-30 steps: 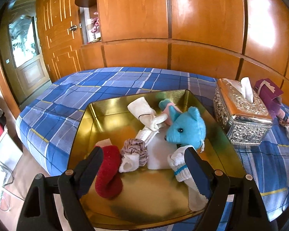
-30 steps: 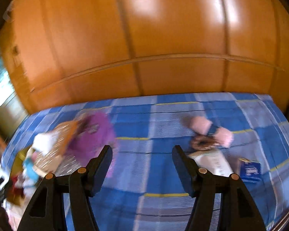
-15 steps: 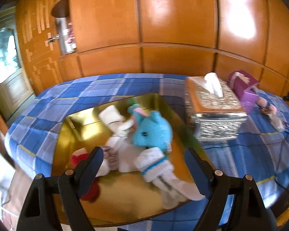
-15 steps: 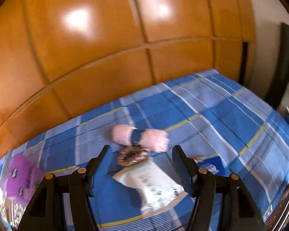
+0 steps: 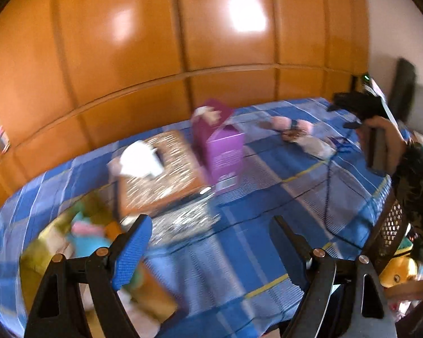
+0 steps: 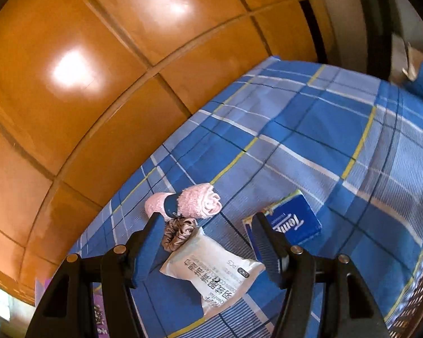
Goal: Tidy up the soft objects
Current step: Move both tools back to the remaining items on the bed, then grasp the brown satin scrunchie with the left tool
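A pink rolled towel (image 6: 183,202) with a dark band lies on the blue checked bedspread (image 6: 310,140). A brown scrunchie (image 6: 179,233) and a white wipes packet (image 6: 214,270) lie just in front of it. My right gripper (image 6: 206,219) hovers over them, open, its pads touching nothing. In the blurred left wrist view my left gripper (image 5: 210,221) is wide open and empty over the bedspread. At lower left a gold tray (image 5: 36,256) holds a blue plush toy (image 5: 90,242). The pink towel (image 5: 290,124) shows far off near a hand (image 5: 380,140).
A blue tissue pack (image 6: 293,222) lies right of the packet. A silver tissue box (image 5: 160,174) and a purple box (image 5: 222,152) stand between tray and towel. A black cable (image 5: 328,186) crosses the bedspread. A wooden panelled wall (image 5: 155,42) backs the bed.
The left view has swung right, from over the tray to the tissue box and purple box. The right gripper has rolled and come down closer to the towel, scrunchie and packet. Both stay open.
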`<state>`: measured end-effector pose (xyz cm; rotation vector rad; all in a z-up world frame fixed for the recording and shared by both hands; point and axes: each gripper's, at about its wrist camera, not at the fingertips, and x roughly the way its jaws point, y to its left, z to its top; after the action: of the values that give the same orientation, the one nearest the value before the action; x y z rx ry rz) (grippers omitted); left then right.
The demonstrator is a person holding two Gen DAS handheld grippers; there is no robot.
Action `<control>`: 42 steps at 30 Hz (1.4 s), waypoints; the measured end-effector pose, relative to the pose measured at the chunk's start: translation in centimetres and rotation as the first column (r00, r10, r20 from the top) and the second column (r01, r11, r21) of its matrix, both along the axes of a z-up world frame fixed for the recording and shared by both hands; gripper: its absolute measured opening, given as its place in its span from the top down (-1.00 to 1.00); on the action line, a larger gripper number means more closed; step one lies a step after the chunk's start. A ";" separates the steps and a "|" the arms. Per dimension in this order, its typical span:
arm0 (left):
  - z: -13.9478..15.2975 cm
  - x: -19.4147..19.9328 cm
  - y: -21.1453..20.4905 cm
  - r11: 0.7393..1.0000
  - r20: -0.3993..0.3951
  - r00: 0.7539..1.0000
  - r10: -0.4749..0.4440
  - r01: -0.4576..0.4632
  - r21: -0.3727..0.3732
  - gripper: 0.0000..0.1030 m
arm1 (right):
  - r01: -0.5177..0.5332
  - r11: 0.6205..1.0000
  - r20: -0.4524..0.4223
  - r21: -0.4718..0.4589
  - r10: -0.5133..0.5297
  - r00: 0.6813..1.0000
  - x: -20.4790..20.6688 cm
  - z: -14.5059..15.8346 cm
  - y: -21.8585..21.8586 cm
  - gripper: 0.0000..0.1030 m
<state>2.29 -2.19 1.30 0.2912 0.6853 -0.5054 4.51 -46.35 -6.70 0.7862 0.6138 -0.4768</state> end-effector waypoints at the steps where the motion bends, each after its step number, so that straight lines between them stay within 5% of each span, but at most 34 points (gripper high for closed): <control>1: 0.1 0.4 -1.3 1.000 0.005 1.000 -0.021 0.021 0.016 -0.66 | 0.005 1.000 0.008 0.013 -0.005 1.000 -0.2 -0.1 -0.2 -0.26; 7: 0.1 4.0 -8.8 0.994 -0.058 0.994 -0.097 0.100 0.043 -0.66 | 0.043 0.995 0.048 0.086 -0.048 0.998 -1.2 -0.5 -1.4 -0.26; 14: -0.8 9.4 -16.8 0.995 -0.172 0.980 -0.096 0.095 -0.016 -0.66 | 0.030 0.990 0.095 0.140 -0.044 0.995 -1.5 -0.6 -1.8 -0.26; 27: -5.5 17.6 -29.3 0.989 -0.339 0.930 -0.145 0.126 -0.077 -0.70 | -0.026 0.961 0.193 0.274 -0.028 0.981 -1.7 -1.3 -2.5 -0.31; 38: -11.1 22.1 -35.7 0.986 -0.377 0.916 -0.135 0.160 0.036 -0.77 | -0.080 0.949 0.216 0.304 0.013 0.976 -1.0 -1.6 -2.2 -0.32; 40: -11.5 22.8 -36.1 0.989 -0.392 0.912 -0.125 0.144 0.019 -0.72 | -0.091 0.952 0.216 0.294 0.027 0.976 -0.8 -1.4 -2.0 -0.32; 42: -12.1 23.3 -36.4 0.989 -0.414 0.901 -0.131 0.150 0.014 -0.21 | -0.095 0.953 0.212 0.286 0.034 0.977 -0.7 -1.4 -1.9 -0.32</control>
<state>25.55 -38.59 -10.82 0.2805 1.0953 -0.7007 3.82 -48.26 -8.06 1.0818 0.5219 -0.2404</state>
